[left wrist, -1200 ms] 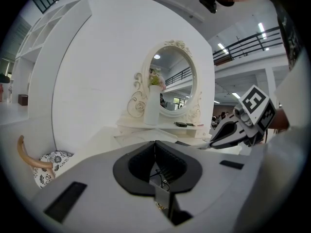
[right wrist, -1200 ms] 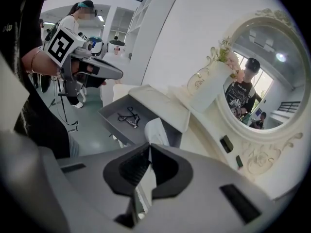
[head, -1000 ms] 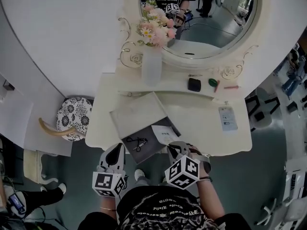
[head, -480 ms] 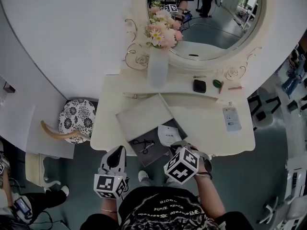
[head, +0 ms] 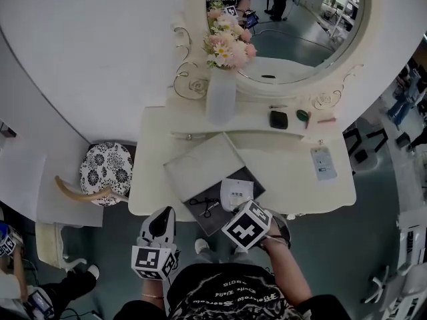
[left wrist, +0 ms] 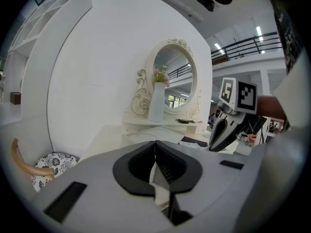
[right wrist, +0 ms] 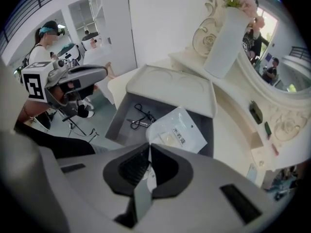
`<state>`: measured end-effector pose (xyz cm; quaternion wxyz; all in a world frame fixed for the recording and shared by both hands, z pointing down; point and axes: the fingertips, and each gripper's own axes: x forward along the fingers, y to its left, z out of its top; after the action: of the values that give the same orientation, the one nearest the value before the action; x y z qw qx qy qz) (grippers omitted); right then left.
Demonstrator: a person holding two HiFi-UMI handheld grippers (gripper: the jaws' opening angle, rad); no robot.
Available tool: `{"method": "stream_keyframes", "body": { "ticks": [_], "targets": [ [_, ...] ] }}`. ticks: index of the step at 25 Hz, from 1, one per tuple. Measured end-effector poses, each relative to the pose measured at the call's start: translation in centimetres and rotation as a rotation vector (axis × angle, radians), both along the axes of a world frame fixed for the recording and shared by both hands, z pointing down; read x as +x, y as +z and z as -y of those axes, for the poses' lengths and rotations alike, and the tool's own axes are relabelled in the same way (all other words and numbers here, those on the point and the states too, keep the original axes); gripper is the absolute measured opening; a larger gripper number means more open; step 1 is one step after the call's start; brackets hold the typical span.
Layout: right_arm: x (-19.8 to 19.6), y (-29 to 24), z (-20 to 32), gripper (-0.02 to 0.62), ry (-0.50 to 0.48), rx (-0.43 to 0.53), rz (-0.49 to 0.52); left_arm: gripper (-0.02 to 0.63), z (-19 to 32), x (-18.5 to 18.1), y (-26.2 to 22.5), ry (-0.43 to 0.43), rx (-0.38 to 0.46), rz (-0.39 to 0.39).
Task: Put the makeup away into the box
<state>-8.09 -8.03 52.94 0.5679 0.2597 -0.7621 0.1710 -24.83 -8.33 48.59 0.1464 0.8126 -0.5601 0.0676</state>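
Left gripper view: left gripper (left wrist: 155, 143) with black ribbed jaws pressed together, nothing between them. Beyond, a cream dressing table (left wrist: 112, 132), an oval mirror in a scrolled cream frame (left wrist: 177, 79), and a tall white vase of pink flowers (left wrist: 156, 103) just beside the mirror. Low at the left, a round stool with a black-and-white floral cushion (left wrist: 56, 161).

Right gripper view: right gripper (right wrist: 148, 149) tilted steeply down, jaws closed tip to tip, empty. Directly beneath, a shallow grey-lined box (right wrist: 119, 123), open, with its cream lid (right wrist: 170, 89) lying back on the tabletop. Inside the box, a black eyelash curler (right wrist: 140, 118) on the bare grey floor and, close beside it toward the right wall, a white sachet with a printed label (right wrist: 177, 135).

Head view: both grippers low at the table's front, the right one above the box's near corner, the left one off the table edge to the left of the box. Box jutting past the table's front edge. On the raised shelf under the mirror, well apart from the box: a black square compact (head: 279, 119), a small green round thing (head: 303, 115) and a thin pink stick (head: 325, 121). On the tabletop at the right, a flat white rectangular thing (head: 323, 163), too small to identify.
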Motion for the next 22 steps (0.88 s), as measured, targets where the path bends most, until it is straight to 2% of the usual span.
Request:
{"method": "stream_keyframes", "body": {
  "ticks": [5,9,14,22],
  "targets": [
    [-0.5,0.8,-1.0,0.014,0.006,-0.074,-0.040,0.015,0.5,-0.3,0.4,0.031,-0.009,-0.006],
    [-0.3,1.2,-0.6,0.014,0.060,-0.052,-0.048,0.015,1.0,-0.5,0.5,0.048,-0.009,-0.013],
    [-1.0,0.9,0.9,0.014,0.144,-0.017,-0.003,0.015,1.6,-0.9,0.5,0.064,-0.007,-0.010],
    [-2.3,1.6,1.9,0.020,0.227,-0.038,0.067,0.015,1.6,-0.9,1.0,0.076,-0.019,-0.009]
  ]
}}
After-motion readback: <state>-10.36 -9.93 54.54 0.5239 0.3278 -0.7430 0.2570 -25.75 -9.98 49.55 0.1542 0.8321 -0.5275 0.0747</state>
